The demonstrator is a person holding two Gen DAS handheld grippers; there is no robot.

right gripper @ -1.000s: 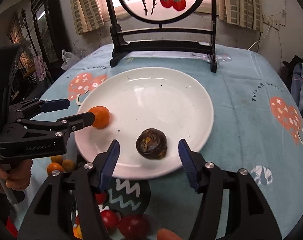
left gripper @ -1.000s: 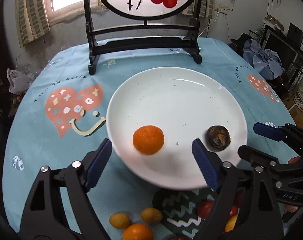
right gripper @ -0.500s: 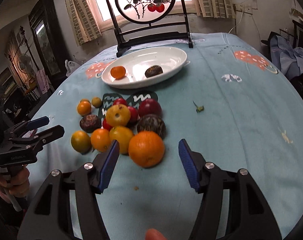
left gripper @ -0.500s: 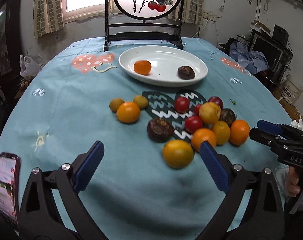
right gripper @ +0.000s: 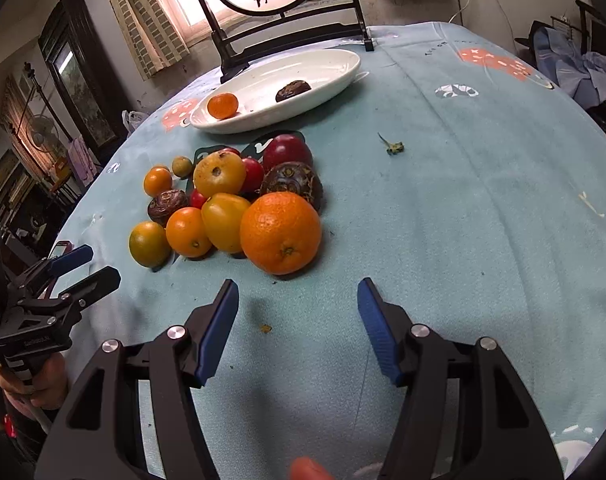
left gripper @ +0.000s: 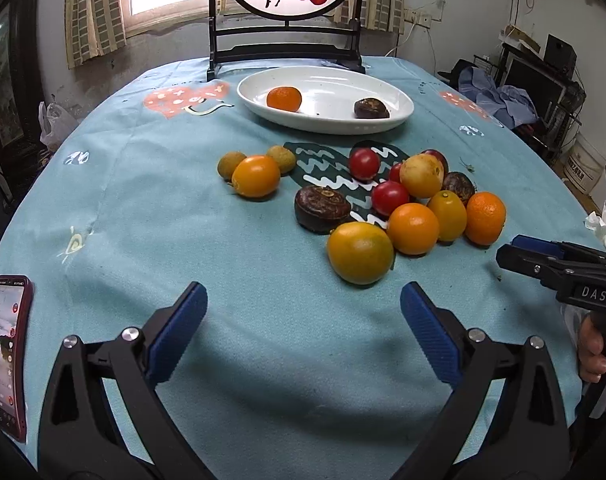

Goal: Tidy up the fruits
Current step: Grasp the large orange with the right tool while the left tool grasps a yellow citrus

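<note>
A white plate (left gripper: pixel 327 124) at the back of the table holds a mandarin (left gripper: pixel 284 99) and a dark brown fruit (left gripper: pixel 370 109). In front of it lies a heap of several fruits: oranges, red tomatoes, yellow and dark brown ones. My left gripper (left gripper: pixel 303 300) hovers open over bare cloth, just short of a yellow-green orange (left gripper: pixel 360 253). My right gripper (right gripper: pixel 298 287) is open too, with nothing between its pads, just short of a big orange (right gripper: pixel 281 232). Each gripper also shows at the edge of the other's view: the right gripper (left gripper: pixel 511 250) and the left gripper (right gripper: pixel 101 265).
A round painted screen on a black stand (left gripper: pixel 287 52) rises behind the plate. A phone (left gripper: pixel 7 352) lies at the table's near left edge. A small green stem (right gripper: pixel 395 146) lies right of the heap. Three small fruits (left gripper: pixel 256 175) sit left of it.
Both grippers have pulled back from over the plate to the near side of the fruit heap. The mandarin and the dark fruit stay on the plate. The left jaws stand a little wider.
</note>
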